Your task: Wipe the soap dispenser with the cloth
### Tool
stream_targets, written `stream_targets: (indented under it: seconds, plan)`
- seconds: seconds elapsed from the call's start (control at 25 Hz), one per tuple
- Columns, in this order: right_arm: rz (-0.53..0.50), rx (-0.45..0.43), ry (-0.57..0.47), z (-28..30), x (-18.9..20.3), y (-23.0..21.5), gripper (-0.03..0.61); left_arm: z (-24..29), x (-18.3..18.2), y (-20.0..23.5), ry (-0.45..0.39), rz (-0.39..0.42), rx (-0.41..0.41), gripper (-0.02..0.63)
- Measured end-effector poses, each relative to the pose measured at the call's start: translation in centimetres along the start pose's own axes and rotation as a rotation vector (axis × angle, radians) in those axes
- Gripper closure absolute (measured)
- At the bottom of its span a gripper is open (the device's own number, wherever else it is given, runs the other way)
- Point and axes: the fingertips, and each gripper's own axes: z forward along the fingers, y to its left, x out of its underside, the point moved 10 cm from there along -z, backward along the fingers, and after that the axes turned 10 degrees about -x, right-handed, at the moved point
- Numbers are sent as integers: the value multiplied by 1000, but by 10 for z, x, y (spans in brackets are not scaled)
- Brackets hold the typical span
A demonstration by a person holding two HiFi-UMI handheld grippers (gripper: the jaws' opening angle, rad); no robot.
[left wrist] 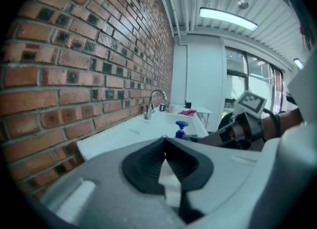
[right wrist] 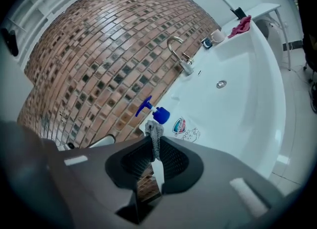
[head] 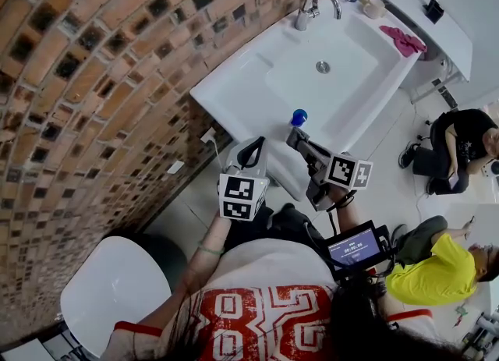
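Note:
The soap dispenser (head: 298,117), a clear bottle with a blue pump, stands on the front rim of the white sink (head: 234,86). It also shows in the right gripper view (right wrist: 159,114) and the left gripper view (left wrist: 181,127). My right gripper (head: 296,138) is just in front of the bottle, shut on a small grey cloth (right wrist: 154,133) that sticks out past the jaw tips. The cloth hangs close beside the pump; I cannot tell if it touches. My left gripper (head: 251,151) (left wrist: 165,140) is left of the bottle, jaws shut on nothing.
A brick wall (head: 93,79) runs along the left. The tap (head: 312,5), two cups (head: 365,1) and a pink cloth (head: 404,40) sit at the sink's far end. Two people (head: 444,266) sit on the floor at the right. A white stool (head: 109,289) is at lower left.

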Motion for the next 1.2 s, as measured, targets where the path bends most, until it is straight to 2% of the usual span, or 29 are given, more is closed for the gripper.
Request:
stream_targets:
  seconds: [0.12, 0.4, 0.76, 0.88, 1.2]
  plan:
    - [-44, -13, 46, 11, 6, 11, 531, 1, 1, 1, 6, -2, -1, 611]
    - [-120, 50, 176, 42, 20, 4, 531, 2, 0, 0, -6, 9, -1, 611]
    - [-62, 99, 168, 36, 20, -22, 531, -3, 1, 3, 5, 0, -10, 611]
    - [-52, 115, 194, 36, 22, -32, 531, -5, 4, 5, 0, 21, -23, 611]
    - [-49, 170, 288, 45, 30, -54, 531, -12, 6, 17, 3, 11, -56, 611]
